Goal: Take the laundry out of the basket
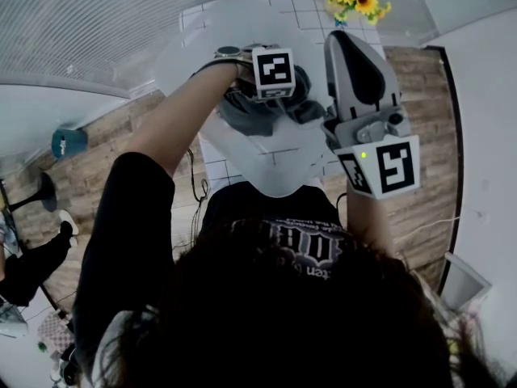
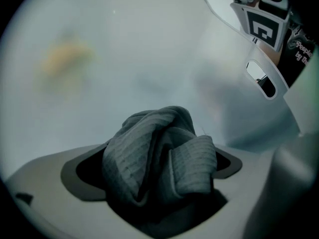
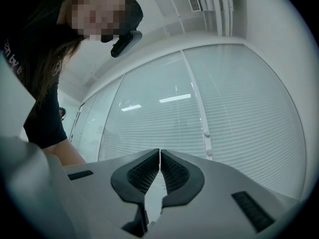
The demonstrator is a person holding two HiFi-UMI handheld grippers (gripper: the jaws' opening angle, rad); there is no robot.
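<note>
Your left gripper [image 2: 154,183] stands spread around the grey ribbed cloth [image 2: 149,153] inside the basket [image 2: 149,59]
Left gripper view: the jaws are wide apart and the cloth sits crumpled in the gap, with no single long axis; its folds rise along the jaws and curl over to a doubled end on the right, nearer the right pad [image 2: 230,163] than the left pad [image 2: 82,176], where a dark gap shows. Right gripper view: your right gripper [image 3: 159,166] has its jaws together on nothing, aimed up at window blinds [image 3: 239,113]. Head view: the left gripper reaches down into the basket onto the cloth; the right one is just beside the basket's right side
</note>
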